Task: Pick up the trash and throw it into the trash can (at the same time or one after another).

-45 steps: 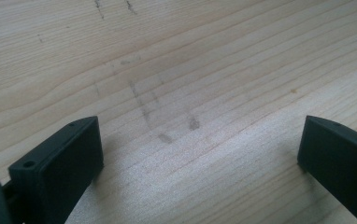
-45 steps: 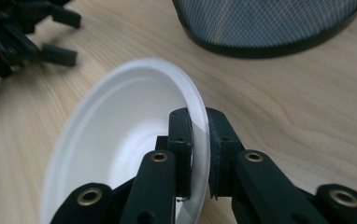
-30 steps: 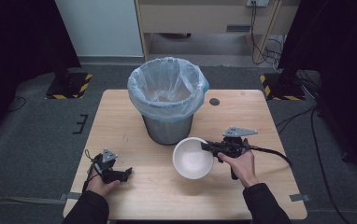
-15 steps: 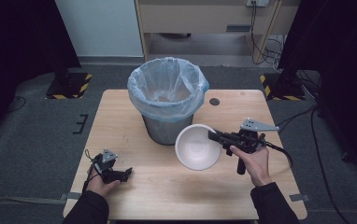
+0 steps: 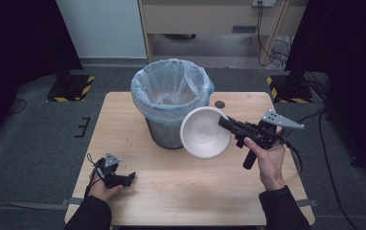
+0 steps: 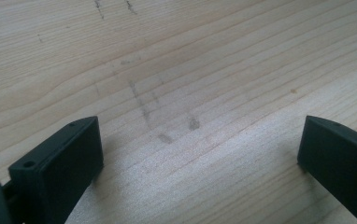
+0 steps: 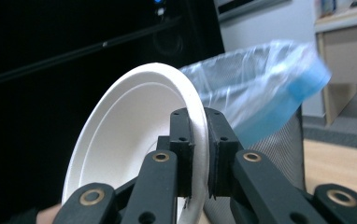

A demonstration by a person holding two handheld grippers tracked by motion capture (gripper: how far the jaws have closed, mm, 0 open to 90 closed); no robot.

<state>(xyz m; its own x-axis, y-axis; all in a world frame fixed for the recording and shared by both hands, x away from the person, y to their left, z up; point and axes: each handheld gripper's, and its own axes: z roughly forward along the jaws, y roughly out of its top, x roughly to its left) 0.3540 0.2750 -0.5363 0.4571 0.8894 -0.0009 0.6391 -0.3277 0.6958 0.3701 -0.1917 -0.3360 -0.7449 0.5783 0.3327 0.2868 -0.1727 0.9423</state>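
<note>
**Bowl lifted toward the bin**

While the left tongs [image 5: 129, 178] rest low on the bench [image 5: 186, 191], the high view has the right tongs [image 5: 225, 122] holding a white paper bowl [image 5: 204, 132] tilted in the air, just beside the lined waste bin [image 5: 171, 103]. This looks like the carry step; next, the bowl must clear the bin's rim before release.

Left gripper view: jaws wide apart over bare wood, holding nothing.

Right gripper view: jaws pinched narrowly on the bowl's rim.

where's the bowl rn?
High view: the bowl is right of centre, tilted, clamped by its rim in the right hand-held gripper, in front of the bin.
</note>
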